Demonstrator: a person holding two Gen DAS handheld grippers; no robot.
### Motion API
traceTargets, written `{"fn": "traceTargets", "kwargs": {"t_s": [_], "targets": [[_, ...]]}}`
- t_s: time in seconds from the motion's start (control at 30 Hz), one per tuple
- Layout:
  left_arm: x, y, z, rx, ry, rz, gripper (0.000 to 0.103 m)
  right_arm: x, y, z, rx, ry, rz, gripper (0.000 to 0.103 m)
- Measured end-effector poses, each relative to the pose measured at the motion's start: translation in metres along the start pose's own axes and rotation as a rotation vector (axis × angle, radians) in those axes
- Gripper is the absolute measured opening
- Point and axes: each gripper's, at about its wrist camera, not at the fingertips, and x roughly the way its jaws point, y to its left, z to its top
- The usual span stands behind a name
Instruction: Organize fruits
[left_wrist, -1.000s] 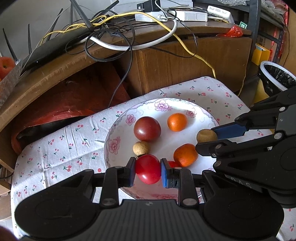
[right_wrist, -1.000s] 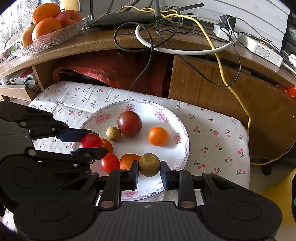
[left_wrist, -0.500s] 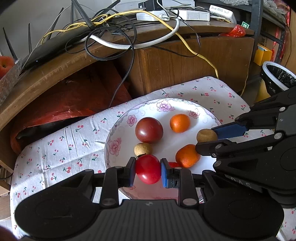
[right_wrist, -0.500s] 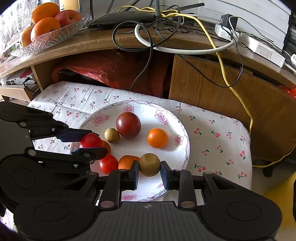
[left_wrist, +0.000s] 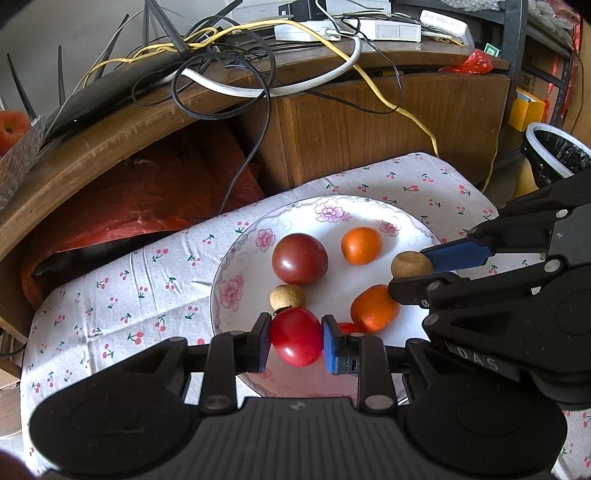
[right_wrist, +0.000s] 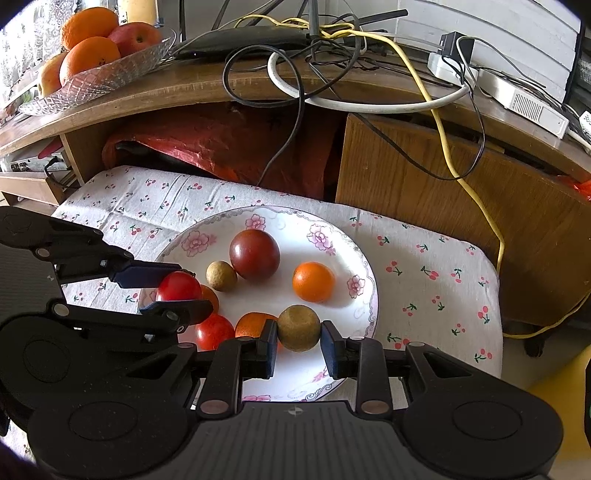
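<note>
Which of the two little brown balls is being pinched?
The brown ball at the plate's near edge, squeezed by the right gripper. The other brown ball lies free beside the big dark red fruit.

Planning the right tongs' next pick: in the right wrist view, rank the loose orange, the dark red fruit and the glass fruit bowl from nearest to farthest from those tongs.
1. Loose orange: on the plate, just beyond the right tongs.
2. Dark red fruit: farther back, plate centre.
3. Glass fruit bowl: on the wooden desk, far upper left.
</note>
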Motion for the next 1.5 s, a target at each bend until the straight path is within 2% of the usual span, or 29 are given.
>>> {"fn": "traceTargets", "kwargs": {"t_s": [0.47,0.97,1.27,1.5], "targets": [[-0.002,0.001,-0.001,-0.003,-0.007,0.013,0.039,-0.002,-0.001,0.001,0.005,-0.005,-0.009,0.028],[-0.013,0.003,-0.002,-0.025,-0.029,0.022,0.047,-0.014,-0.001,-0.001,0.035,-0.024,-0.006,0.029],[-0.036,0.001,-0.012,-0.062,-0.059,0.024,0.061,-0.04,0.002,-0.013,0.058,-0.023,-0.033,0.03],[-0.062,0.0,-0.032,-0.111,-0.063,0.037,0.077,-0.069,0.014,-0.032,0.069,-0.022,-0.05,0.032]]}}
